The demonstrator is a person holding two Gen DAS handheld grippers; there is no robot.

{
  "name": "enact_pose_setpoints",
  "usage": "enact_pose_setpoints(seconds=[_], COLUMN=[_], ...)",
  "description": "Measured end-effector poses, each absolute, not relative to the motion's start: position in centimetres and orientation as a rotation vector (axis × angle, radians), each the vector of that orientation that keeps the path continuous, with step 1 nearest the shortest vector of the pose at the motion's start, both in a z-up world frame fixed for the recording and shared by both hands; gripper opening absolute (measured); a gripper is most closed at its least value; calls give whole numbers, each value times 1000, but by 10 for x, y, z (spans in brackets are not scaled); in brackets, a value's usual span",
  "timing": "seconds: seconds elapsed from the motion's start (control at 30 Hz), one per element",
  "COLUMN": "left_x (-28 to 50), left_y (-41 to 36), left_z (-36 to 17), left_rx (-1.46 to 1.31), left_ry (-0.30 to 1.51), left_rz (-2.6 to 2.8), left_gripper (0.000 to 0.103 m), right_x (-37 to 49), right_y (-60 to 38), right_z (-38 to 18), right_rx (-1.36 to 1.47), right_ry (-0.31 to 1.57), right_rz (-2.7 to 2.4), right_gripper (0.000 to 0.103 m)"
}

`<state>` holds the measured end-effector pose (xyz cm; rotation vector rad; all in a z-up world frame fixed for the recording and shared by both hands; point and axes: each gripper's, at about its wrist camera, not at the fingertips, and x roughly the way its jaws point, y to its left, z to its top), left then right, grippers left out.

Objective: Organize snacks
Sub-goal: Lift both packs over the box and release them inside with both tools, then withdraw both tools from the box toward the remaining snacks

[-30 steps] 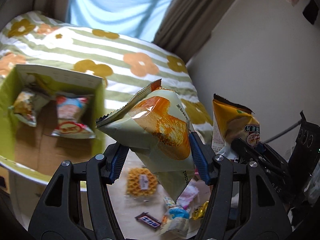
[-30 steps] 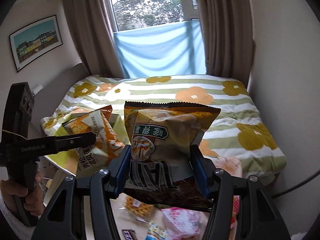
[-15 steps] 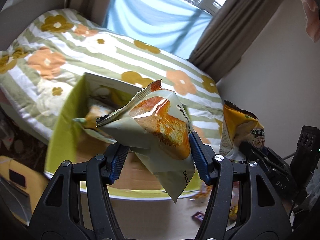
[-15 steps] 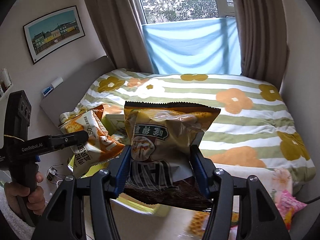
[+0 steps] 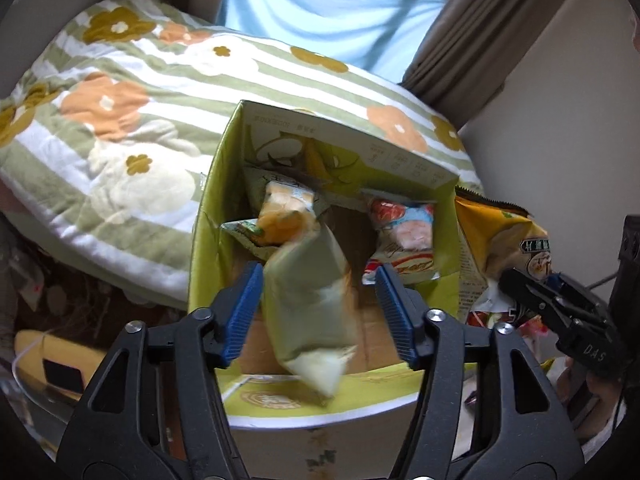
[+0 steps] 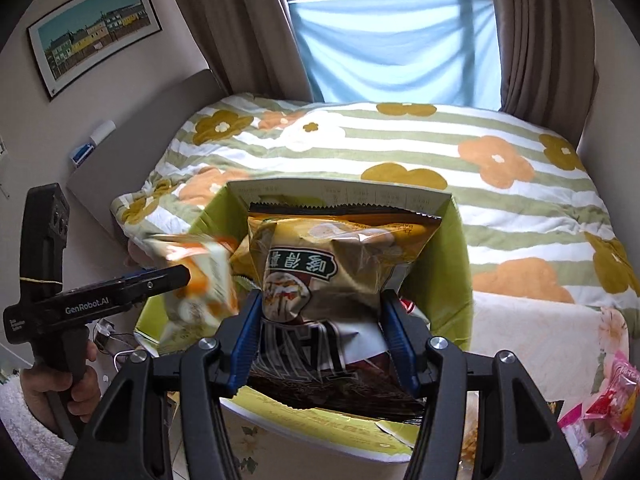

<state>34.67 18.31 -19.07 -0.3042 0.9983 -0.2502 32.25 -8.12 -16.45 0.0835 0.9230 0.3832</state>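
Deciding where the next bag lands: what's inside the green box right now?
In the green box: a pale green snack bag at back left, a red-and-blue packet at right. The falling pale bag between the left gripper's opening jaws hides the middle floor.

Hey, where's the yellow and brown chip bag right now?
In the right wrist view, the chip bag sits clamped in the right claw, over the green box.

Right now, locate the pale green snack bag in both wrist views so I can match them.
Left wrist view: the pale green snack bag is centre-low, blurred, between the opening jaws of the left gripper, over the box.
Right wrist view: left of centre, blurred, by the left gripper's tip.
Shared landmark: the yellow-green cardboard box.
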Motion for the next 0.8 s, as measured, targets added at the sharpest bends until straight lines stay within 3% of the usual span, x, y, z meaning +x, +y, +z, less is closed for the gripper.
enact_pose_setpoints(seconds=[0.07, 0.1, 0.47, 0.63, 0.67, 0.7, 0.77, 0.8], left_x=[346, 343, 326, 321, 320, 319, 316, 314], left_y=[184, 186, 194, 187, 185, 185, 184, 183], left_z=[-194, -195, -193, -190, -189, -189, -189, -188], left_rx=[-267, -267, -307, -288, -289, -291, -297, -297], left_ry=[1002, 988, 991, 984, 984, 985, 989, 991], left_rz=[-207, -193, -161, -158, -156, -157, -157, -153], left_gripper=[99, 101, 101, 101, 101, 101, 101, 101], right_x=[324, 324, 329, 329, 330, 329, 326, 325], right_y=[-79, -78, -80, -81, -81, -81, -78, -77], right_z=[-170, -172, -192, -200, -200, -201, -200, -199], right_rx=[78, 74, 64, 106, 107, 104, 90, 80], right_ry=[942, 950, 1016, 1026, 1018, 1004, 978, 970], right_rz=[381, 381, 394, 410, 404, 397, 409, 415], right_gripper=[54, 54, 54, 59, 66, 83, 103, 103])
